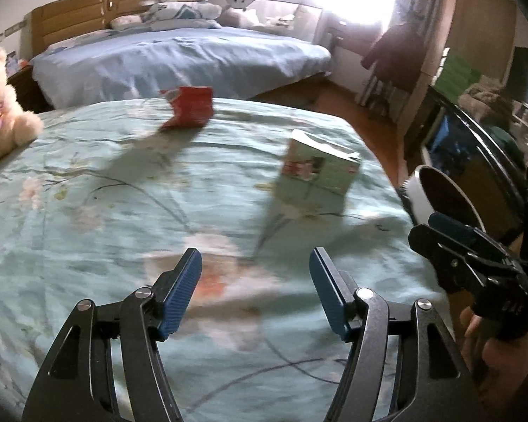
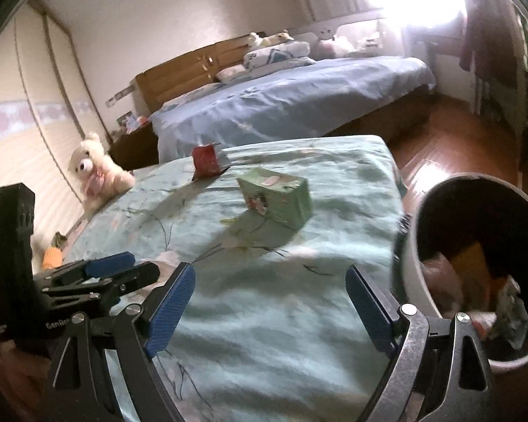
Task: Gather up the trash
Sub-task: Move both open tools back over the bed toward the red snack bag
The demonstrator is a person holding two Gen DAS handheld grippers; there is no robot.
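Both tongs hang over my near bed with nothing between their pads. My left gripper (image 1: 255, 290) has its blue fingers spread wide; my right gripper (image 2: 269, 307) stands just as wide apart. From the left wrist view, the green carton (image 1: 318, 172) sits upright on the floral bedspread (image 1: 88, 211) at about one o'clock, well beyond the fingertips, and the red wrapper (image 1: 190, 107) stands farther off at eleven o'clock near the far edge. From the right wrist view, the carton is at twelve o'clock and the wrapper behind it at eleven. At three o'clock, just beside the mattress, stands the white bin (image 2: 413, 267), with crumpled scraps inside. A teddy bear (image 2: 95, 172) sits at ten o'clock.
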